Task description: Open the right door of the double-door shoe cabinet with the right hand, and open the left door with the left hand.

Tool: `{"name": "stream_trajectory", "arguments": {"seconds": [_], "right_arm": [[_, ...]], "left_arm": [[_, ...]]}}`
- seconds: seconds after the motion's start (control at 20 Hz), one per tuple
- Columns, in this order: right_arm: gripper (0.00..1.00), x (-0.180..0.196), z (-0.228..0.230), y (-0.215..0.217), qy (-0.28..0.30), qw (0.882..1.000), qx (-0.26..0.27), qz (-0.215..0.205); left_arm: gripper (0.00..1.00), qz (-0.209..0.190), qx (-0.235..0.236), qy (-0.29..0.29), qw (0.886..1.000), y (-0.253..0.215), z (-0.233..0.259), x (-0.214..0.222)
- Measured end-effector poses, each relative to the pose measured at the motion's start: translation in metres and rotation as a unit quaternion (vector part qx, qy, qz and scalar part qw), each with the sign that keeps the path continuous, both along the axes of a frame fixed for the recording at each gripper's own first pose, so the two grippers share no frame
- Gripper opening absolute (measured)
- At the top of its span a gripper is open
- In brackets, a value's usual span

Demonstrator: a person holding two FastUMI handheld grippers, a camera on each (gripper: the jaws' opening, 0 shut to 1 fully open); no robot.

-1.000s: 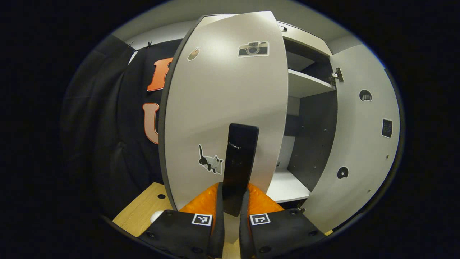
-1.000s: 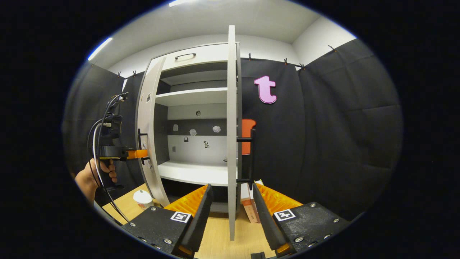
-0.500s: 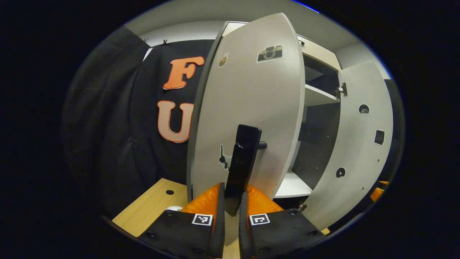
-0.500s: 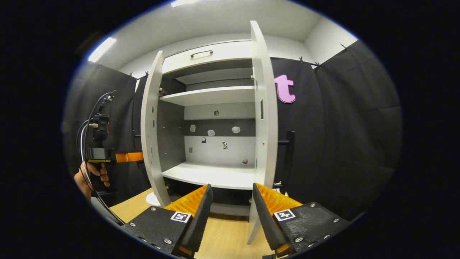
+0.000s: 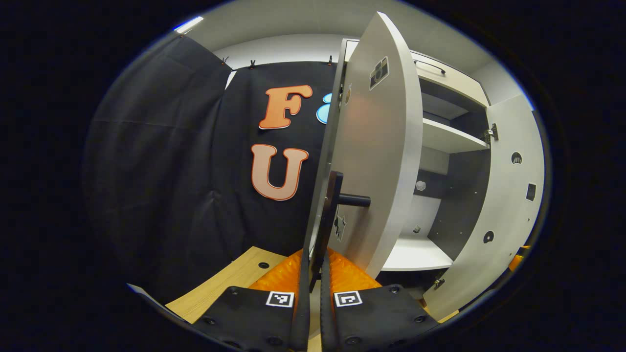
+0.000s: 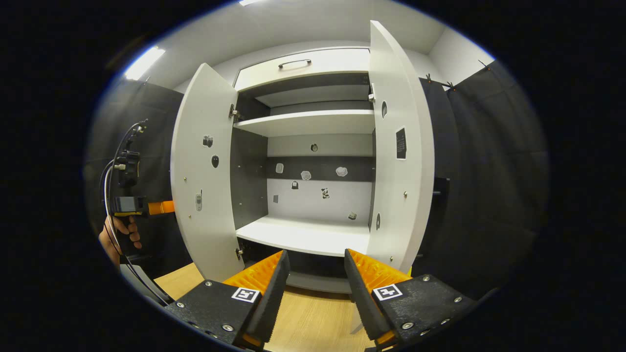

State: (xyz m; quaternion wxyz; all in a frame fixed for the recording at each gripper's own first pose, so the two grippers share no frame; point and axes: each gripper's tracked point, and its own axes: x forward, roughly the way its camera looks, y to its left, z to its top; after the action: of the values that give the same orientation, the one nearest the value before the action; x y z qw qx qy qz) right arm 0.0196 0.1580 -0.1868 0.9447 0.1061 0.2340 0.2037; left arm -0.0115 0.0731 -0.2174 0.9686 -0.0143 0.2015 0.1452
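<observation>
Gripping left door handle (image 5: 326,215), seemingly: left gripper (image 5: 314,274).

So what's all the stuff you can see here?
Shoe cabinet: one, white outside, dark grey side walls, against the booth wall.
Left door: one, white, swung open.
Right door: one, white, swung open.
Door handle: one, black, on the left door.
Shelves: two, white, bare.
Stickers: several, small, on back panel and doors.
Table: one, light wood.
Left hand-held gripper: shut on the door handle.
Right hand-held gripper: open, holding nothing.
Hand: one, holding the left hand-held gripper.
</observation>
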Motion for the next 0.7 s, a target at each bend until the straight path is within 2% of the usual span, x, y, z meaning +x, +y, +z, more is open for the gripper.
{"name": "stream_trajectory", "arguments": {"seconds": [0.1,0.45,0.5,0.55,0.65,0.7], "right_arm": [[0.74,0.003,0.001,0.008,0.000,1.000,0.002,0.002],[0.79,0.008,0.006,0.013,-0.010,1.000,-0.008,0.003],[0.84,0.008,0.006,0.013,-0.011,1.000,-0.008,0.003],[0.79,0.008,0.006,0.012,-0.010,1.000,-0.006,0.003],[0.79,0.008,0.007,0.017,-0.005,1.000,0.002,0.010],[0.79,0.008,0.009,0.018,-0.005,1.000,0.005,0.011]], "left_arm": [[0.10,-0.002,-0.010,-0.001,1.000,0.006,-0.001,-0.001],[0.10,-0.009,0.004,0.000,1.000,0.011,0.002,-0.009],[0.10,-0.005,0.012,0.002,1.000,0.018,0.004,-0.013],[0.10,0.002,0.022,0.003,1.000,0.027,0.006,-0.016],[0.10,0.032,0.036,0.007,0.999,0.048,0.008,-0.025],[0.10,0.041,0.026,0.008,0.999,0.054,0.006,-0.033]]}}
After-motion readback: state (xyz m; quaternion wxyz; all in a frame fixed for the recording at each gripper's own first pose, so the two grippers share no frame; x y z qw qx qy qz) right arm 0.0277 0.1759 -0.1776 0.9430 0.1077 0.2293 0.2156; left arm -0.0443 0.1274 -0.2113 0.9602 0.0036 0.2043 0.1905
